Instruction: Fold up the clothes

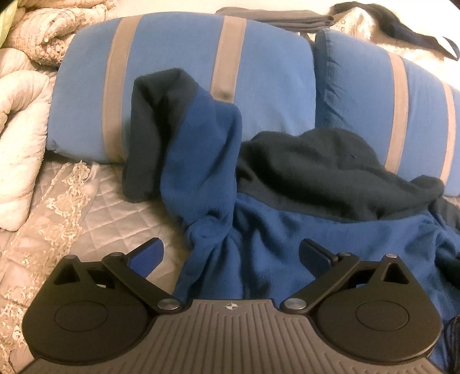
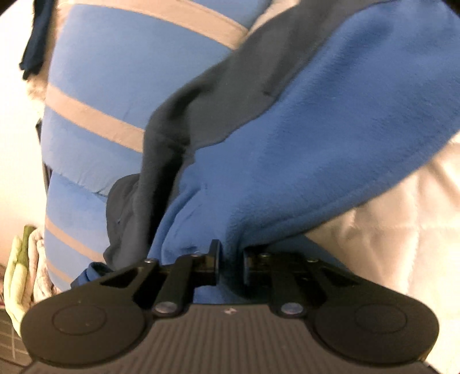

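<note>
A blue fleece top (image 1: 273,230) with dark navy panels lies rumpled on the quilted bedspread (image 1: 95,213). One sleeve (image 1: 184,135) runs up against a blue pillow, its navy cuff at the top. My left gripper (image 1: 230,256) hovers open just over the fleece's near edge, its fingers wide apart with blue cloth between them, not pinched. In the right wrist view the same fleece (image 2: 316,129) hangs stretched in front of the camera. My right gripper (image 2: 230,264) is shut on a bunched fold of its blue fabric.
Two blue pillows with grey stripes (image 1: 178,57) (image 1: 402,100) stand at the head of the bed. A pale crumpled quilt (image 1: 20,120) is piled at the left. Dark folded clothes (image 1: 276,17) and a dark garment (image 1: 402,28) lie behind the pillows.
</note>
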Available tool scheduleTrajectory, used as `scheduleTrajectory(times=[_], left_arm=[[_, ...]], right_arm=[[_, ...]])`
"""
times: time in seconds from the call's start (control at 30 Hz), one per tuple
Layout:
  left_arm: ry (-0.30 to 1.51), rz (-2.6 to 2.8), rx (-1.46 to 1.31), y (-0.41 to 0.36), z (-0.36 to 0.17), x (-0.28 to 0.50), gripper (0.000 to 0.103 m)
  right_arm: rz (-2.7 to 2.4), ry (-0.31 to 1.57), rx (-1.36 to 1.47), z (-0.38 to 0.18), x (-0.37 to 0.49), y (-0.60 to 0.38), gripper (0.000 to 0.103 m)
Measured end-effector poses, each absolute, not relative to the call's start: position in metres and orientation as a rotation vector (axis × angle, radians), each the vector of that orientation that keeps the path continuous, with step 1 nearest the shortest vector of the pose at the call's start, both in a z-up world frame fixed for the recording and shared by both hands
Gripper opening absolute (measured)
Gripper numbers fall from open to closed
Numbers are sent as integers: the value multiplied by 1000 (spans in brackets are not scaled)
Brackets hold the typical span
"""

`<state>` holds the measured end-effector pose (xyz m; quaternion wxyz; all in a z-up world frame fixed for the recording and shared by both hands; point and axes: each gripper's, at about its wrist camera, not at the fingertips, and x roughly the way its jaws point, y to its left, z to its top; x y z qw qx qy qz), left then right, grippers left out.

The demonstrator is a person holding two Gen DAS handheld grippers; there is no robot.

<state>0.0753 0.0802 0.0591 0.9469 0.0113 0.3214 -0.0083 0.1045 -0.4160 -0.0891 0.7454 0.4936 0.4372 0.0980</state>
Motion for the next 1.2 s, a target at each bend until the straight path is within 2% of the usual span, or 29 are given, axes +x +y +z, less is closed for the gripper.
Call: scheduleTrajectory(times=[0.03, 0.07, 0.1, 0.13, 0.2, 0.27, 0.37, 0.57, 0.73, 0.93, 1.07, 1.2], left_arm=[[657, -13, 26, 80, 59, 75, 103], [660, -11, 27, 80, 58, 75, 103], [663, -12, 26, 80, 58, 75, 103], [666, -13, 25, 79, 57, 76, 103], [672, -19, 20, 79, 57, 76, 103], [677, -27, 14, 77, 57, 76, 103], [681, -38, 10, 75, 58, 75, 103], [687, -52, 7, 73, 58, 73, 103], [687, -59, -15, 74, 60, 72, 103], [719, -139, -80, 74, 66, 69, 103], [696, -158, -45, 66, 74, 57, 103], [666, -166, 4, 57, 80, 47, 103]], right_arm=[[200, 966, 1089, -89, 104, -418, 18], [185, 975, 1097, -89, 103, -420, 28], [171, 983, 1104, -89, 103, -422, 29], [170, 983, 1090, -87, 103, -422, 46], [166, 967, 1060, -77, 101, -423, 56], [159, 935, 1027, -63, 97, -424, 77], [147, 887, 977, -43, 92, -425, 91], [11, 785, 865, -8, 76, -448, 95], [-8, 764, 848, 0, 67, -460, 95], [11, 751, 771, 7, 75, -442, 98], [33, 708, 651, 20, 73, -424, 103], [72, 673, 528, 29, 72, -405, 103]])
